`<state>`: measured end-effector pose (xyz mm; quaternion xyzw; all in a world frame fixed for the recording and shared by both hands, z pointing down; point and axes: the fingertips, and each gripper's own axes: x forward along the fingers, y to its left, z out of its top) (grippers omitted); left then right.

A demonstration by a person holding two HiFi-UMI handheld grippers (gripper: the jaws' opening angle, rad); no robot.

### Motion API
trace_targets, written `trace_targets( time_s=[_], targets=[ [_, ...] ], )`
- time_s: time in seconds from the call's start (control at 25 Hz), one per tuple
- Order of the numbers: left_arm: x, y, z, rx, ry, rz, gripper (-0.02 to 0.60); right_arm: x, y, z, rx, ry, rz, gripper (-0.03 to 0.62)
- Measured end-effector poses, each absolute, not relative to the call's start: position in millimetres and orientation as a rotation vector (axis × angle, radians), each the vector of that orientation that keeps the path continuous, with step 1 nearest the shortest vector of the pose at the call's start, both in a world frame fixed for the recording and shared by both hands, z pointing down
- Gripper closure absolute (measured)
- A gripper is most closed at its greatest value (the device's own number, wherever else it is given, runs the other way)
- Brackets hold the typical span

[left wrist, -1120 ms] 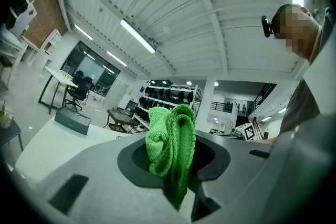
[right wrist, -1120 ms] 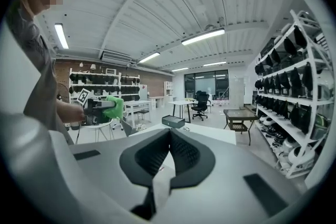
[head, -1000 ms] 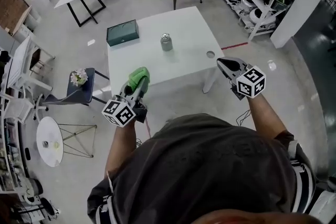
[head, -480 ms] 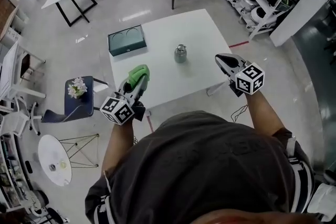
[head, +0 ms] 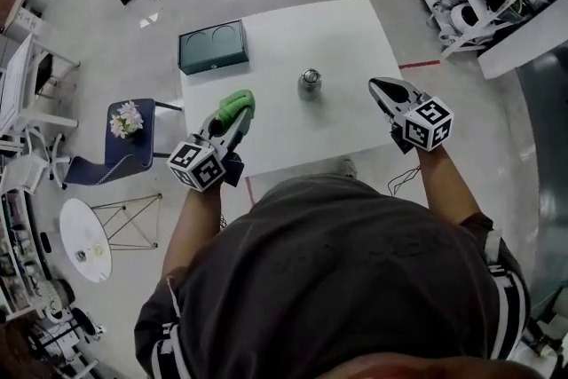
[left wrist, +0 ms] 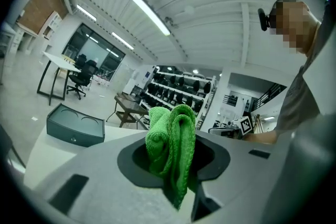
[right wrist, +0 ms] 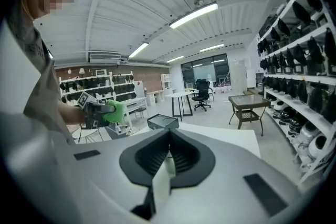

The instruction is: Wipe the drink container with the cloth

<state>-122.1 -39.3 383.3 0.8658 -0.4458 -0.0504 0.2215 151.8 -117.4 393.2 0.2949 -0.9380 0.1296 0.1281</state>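
**Jaws clamped on cloth, wiping not yet begun**

A folded green cloth (head: 237, 105) is gripped in the left gripper (head: 229, 122), while the right gripper (head: 380, 88) is pressed fully closed on nothing. Both are held over the near edge of the white table (head: 355, 31). Farther on, the metal drink container (head: 310, 82) stands untouched at mid-table, well apart from the cloth. All the wiping is judged to remain.

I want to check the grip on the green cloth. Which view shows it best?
The left gripper view: the green cloth fills the centre, bunched between the fingers of the left gripper. The head view shows it small, at that gripper's tip; the right gripper view, only a distant green patch.
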Motion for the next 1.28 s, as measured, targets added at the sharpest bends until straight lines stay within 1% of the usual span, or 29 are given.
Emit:
trace_targets(
  time_s=[0.16, 0.32, 0.4, 0.48, 0.64, 0.8, 0.92, 1.08, 1.28],
  targets=[
    [-100.3, -65.3, 401.7, 2.292, -1.353, -0.098, 0.488, 156.6, -163.7, 412.4, 0.695, -2.769, 0.358, 0.6],
    [-86.6, -83.6, 422.0, 2.154, -1.455, -0.125, 0.486, 143.3, -198.8, 428.1, 0.473, -2.775, 0.334, 0.599],
    [-85.5, -83.0, 431.9, 2.114, -1.481, -0.107, 0.486, 130.9, -201.0, 434.7, 0.369, -2.769, 0.312, 0.547],
    [-87.6, -86.5, 440.8, 2.097, -1.488, -0.088, 0.486, 117.8, -203.2, 440.2, 0.305, -2.765, 0.298, 0.54],
    [-98.5, -99.1, 466.1, 2.115, -1.433, -0.05, 0.486, 81.6, -201.7, 453.6, 0.234, -2.737, 0.285, 0.517],
    [-101.7, -111.8, 501.2, 2.154, -1.304, 0.007, 0.486, 38.3, -193.0, 477.7, 0.191, -2.666, 0.398, 0.458],
    [-91.9, -123.3, 521.1, 2.19, -1.19, 0.056, 0.488, 14.2, -191.0, 494.9, 0.203, -2.619, 0.486, 0.441],
    [-80.4, -140.5, 537.9, 2.225, -1.11, 0.071, 0.486, -5.7, -191.0, 517.6, 0.202, -2.56, 0.492, 0.426],
    [-70.9, -152.9, 554.9, 2.224, -1.073, 0.068, 0.486, -11.7, -186.7, 532.2, 0.16, -2.514, 0.461, 0.414]
  ],
)
